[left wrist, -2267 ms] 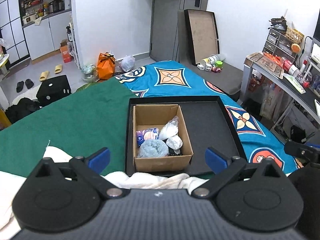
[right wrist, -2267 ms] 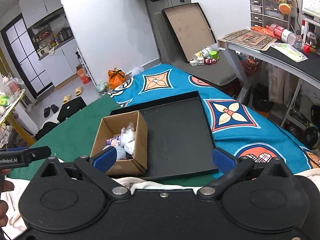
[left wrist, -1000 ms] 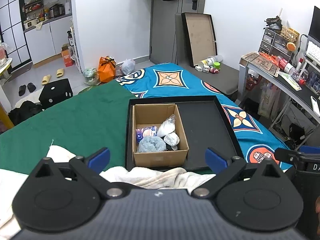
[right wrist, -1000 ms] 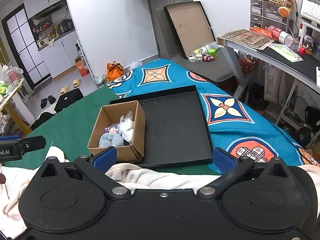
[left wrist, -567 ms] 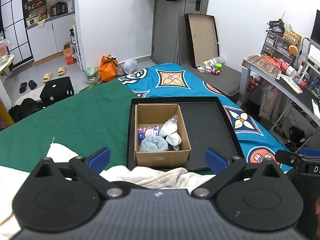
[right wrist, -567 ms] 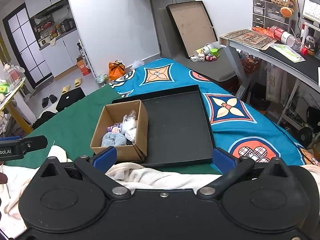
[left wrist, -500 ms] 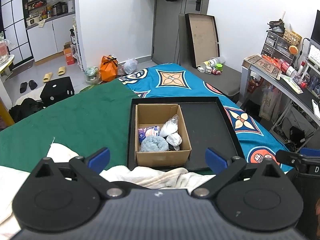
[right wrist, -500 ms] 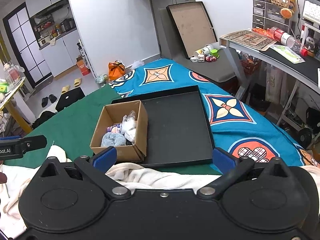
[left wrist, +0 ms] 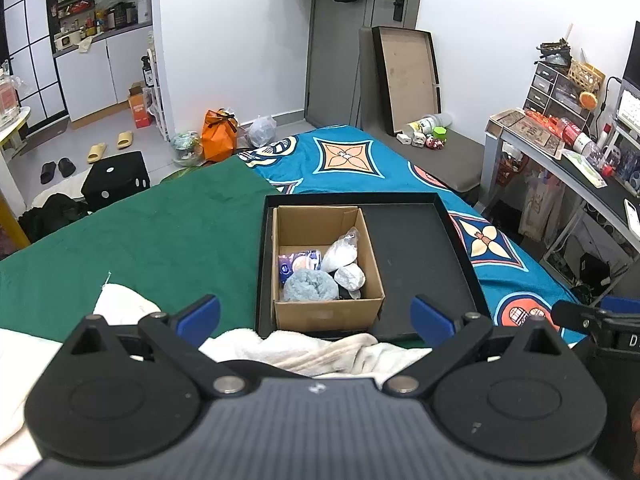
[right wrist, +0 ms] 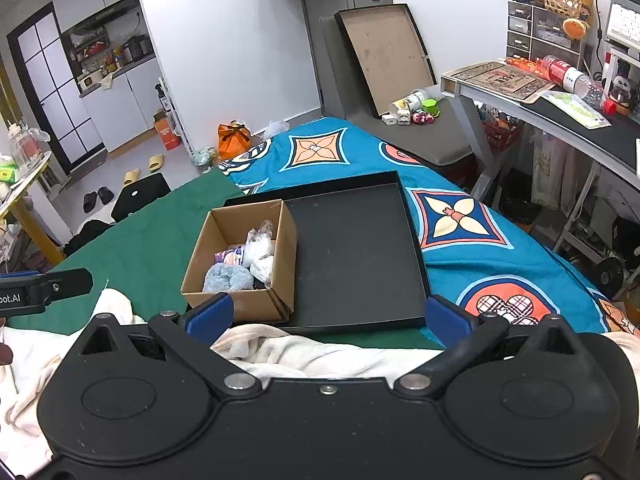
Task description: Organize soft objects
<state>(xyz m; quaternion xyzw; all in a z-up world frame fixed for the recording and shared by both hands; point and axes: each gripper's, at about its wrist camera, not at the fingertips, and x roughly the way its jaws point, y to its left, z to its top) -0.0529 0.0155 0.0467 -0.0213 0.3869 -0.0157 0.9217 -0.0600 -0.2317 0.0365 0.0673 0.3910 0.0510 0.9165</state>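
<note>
A cardboard box (left wrist: 326, 312) (right wrist: 240, 304) stands in the left half of a black tray (left wrist: 420, 264) (right wrist: 356, 252) on the bed. Inside it lie a fluffy blue ball (left wrist: 310, 285) (right wrist: 226, 278), white bagged items (left wrist: 343, 254) (right wrist: 260, 248) and a printed packet (left wrist: 298, 262). A cream towel (left wrist: 320, 350) (right wrist: 288, 350) is bunched at the near edge of the bed, under both grippers. My left gripper (left wrist: 316, 318) is open and empty, held back from the box. My right gripper (right wrist: 328, 316) is open and empty too, in front of the tray.
The bed has a green cover (left wrist: 152, 240) on the left and a blue patterned cover (left wrist: 352, 160) on the right. A desk (right wrist: 552, 108) with clutter stands at the right. A flat brown box lid (left wrist: 408, 80) leans on the wall by the door. Bags and slippers lie on the floor.
Both views have drifted slightly; the box and tray sit a little nearer than a second ago. Both grippers stay open and empty, and nothing in the box has moved.
</note>
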